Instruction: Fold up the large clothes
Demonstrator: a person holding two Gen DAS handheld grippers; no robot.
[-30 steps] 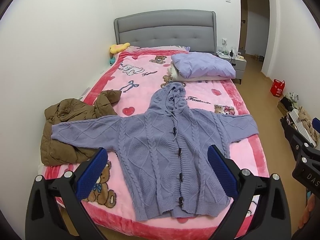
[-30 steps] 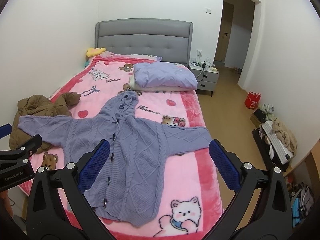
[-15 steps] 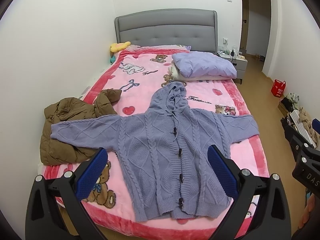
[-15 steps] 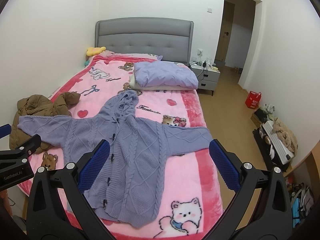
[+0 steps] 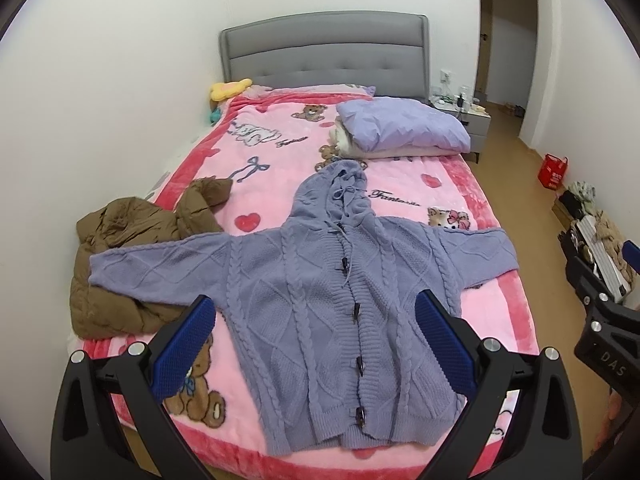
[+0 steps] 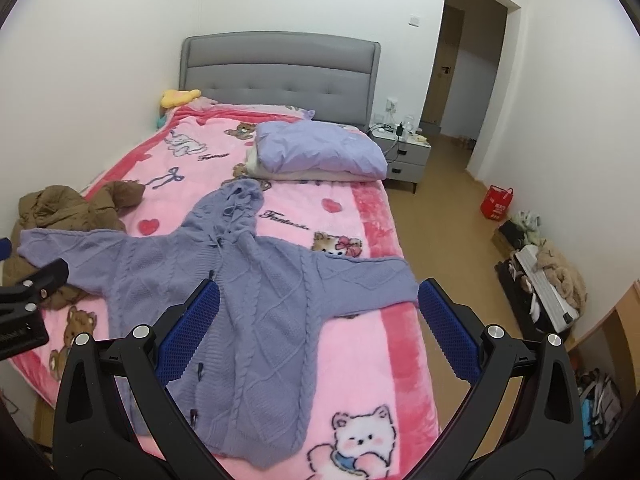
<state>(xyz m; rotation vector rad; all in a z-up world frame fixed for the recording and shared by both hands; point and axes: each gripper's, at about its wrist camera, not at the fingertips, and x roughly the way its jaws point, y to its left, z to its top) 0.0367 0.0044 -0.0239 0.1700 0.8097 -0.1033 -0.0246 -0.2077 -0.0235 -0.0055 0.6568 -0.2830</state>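
Observation:
A lavender cable-knit hooded cardigan (image 5: 320, 304) lies flat, front up, on the pink bed, sleeves spread left and right, hood toward the headboard. It also shows in the right wrist view (image 6: 256, 304). Its left sleeve end rests on a brown puffer jacket (image 5: 120, 264). My left gripper (image 5: 316, 328) is open and empty, held above the foot of the bed over the cardigan's lower body. My right gripper (image 6: 318, 320) is open and empty, held above the cardigan's right side and right sleeve (image 6: 368, 284).
The bed's pink blanket (image 5: 280, 140) reaches a grey headboard (image 5: 324, 48). A lavender pillow (image 5: 400, 128) lies on folded bedding near the head. A nightstand (image 6: 404, 156), red bag (image 6: 496, 204) and clutter along the right wall (image 6: 548, 284) stand on the wooden floor.
Both views have shifted very slightly; the cardigan and both open grippers stand as before.

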